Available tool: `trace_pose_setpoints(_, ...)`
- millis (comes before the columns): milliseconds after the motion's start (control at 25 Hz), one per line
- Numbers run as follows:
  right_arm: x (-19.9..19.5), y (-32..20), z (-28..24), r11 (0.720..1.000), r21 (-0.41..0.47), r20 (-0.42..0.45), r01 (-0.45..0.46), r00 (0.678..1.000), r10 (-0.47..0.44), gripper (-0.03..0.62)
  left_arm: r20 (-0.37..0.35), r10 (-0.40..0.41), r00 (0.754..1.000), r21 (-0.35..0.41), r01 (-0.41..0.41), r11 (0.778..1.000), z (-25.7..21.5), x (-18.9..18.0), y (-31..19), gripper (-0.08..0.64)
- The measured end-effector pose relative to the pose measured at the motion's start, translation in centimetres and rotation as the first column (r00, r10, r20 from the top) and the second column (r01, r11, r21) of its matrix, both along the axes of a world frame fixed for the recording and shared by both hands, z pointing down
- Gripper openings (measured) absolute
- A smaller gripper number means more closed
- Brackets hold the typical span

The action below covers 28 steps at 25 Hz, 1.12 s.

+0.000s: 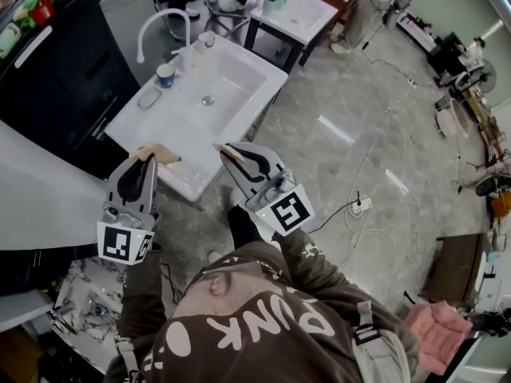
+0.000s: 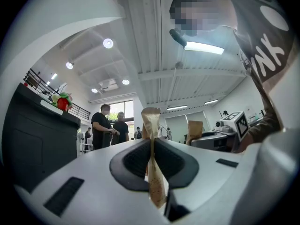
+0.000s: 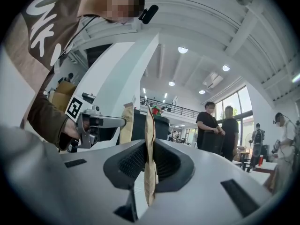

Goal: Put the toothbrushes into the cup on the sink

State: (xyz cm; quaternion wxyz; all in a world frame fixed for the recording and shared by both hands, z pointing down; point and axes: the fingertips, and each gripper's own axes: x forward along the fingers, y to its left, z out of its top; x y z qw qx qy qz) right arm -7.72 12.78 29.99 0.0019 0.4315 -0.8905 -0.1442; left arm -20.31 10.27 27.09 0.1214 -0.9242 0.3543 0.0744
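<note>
Jaws pressed together and empty on our left gripper [image 1: 146, 155] and right gripper [image 1: 227, 149], at the sink's [image 1: 239, 86] near edge. Open floor [image 1: 343, 134] lies to our right. The cup [image 1: 165, 74] stands well beyond, beside the faucet [image 1: 160, 24].

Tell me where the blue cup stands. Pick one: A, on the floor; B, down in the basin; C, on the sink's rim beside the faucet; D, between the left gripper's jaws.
C: the cup stands on the sink's flat rim, right by the foot of the white faucet.
</note>
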Motion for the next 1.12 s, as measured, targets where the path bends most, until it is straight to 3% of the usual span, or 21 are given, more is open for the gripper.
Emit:
trace_pose_setpoints(440,5.5,-14.9,1.6,0.999,-0.023,0.044,0.039,0.998,-0.038,0.048,0.032,-0.071,0.997,-0.037,0.072,0.997,1.6,4.6,-13.2,0.029)
trace_pose_setpoints(800,9.8,-29.4,3.5,0.998,-0.039,0.008,0.052,0.999,-0.052,0.048,0.049,-0.113,0.992,-0.057,0.116,0.992,2.0,8.1,-24.6,0.029)
trace_pose_setpoints(1120,12.0,-41.4,5.3,0.997,-0.054,0.04,0.049,0.998,-0.047,0.049,0.063,-0.152,0.986,-0.075,0.157,0.985,2.6,9.8,-30.8,0.029)
